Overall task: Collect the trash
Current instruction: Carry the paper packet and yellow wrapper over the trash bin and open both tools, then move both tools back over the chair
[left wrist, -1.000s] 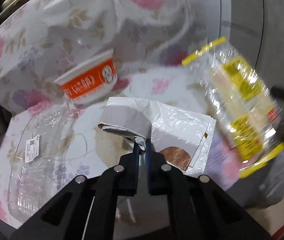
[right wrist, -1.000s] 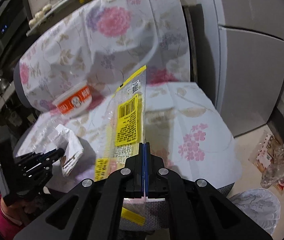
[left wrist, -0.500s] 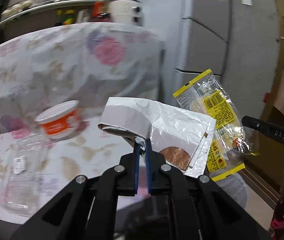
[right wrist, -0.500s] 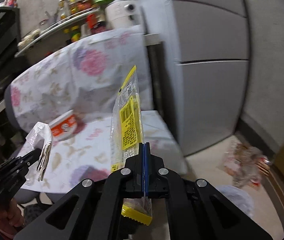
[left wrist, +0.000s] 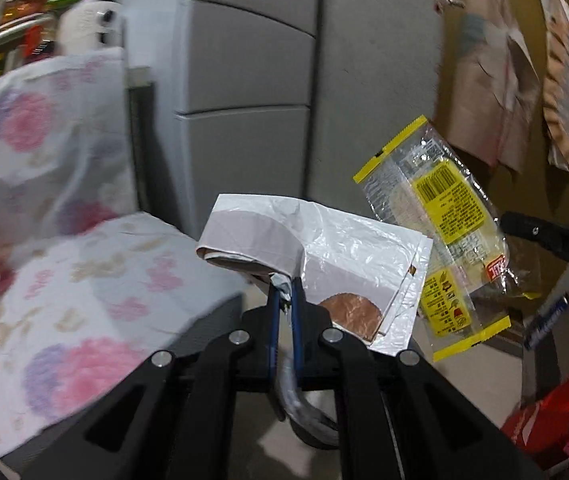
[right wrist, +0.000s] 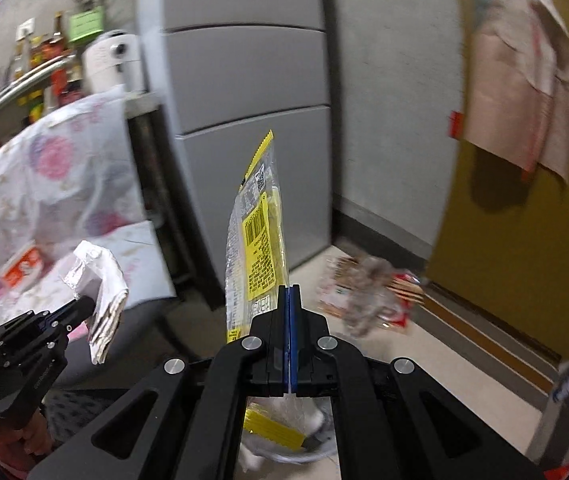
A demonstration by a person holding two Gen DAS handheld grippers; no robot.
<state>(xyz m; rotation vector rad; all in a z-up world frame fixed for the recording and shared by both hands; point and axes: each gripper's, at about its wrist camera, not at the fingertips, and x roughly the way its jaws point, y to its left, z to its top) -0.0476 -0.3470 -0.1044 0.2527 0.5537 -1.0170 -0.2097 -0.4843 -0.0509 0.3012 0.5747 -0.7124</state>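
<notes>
Left tongs [left wrist: 284, 300] are clamped on a crumpled white wrapper [left wrist: 348, 248]; right tongs [right wrist: 289, 300] are clamped on a clear yellow-edged packet [right wrist: 254, 240], possibly above a blurred bin [right wrist: 304, 448].

1. This is a lived-in home kitchen corner: a tall grey refrigerator [right wrist: 244, 80] stands against the wall.
2. Beside it a shelf [right wrist: 24, 76] carries bottles and jars, with a white rice cooker [right wrist: 110, 60] at its end.
3. A flowered cloth [left wrist: 44, 200] covers a seat.
4. Clothes [right wrist: 520, 92] hang on a mustard door.
</notes>
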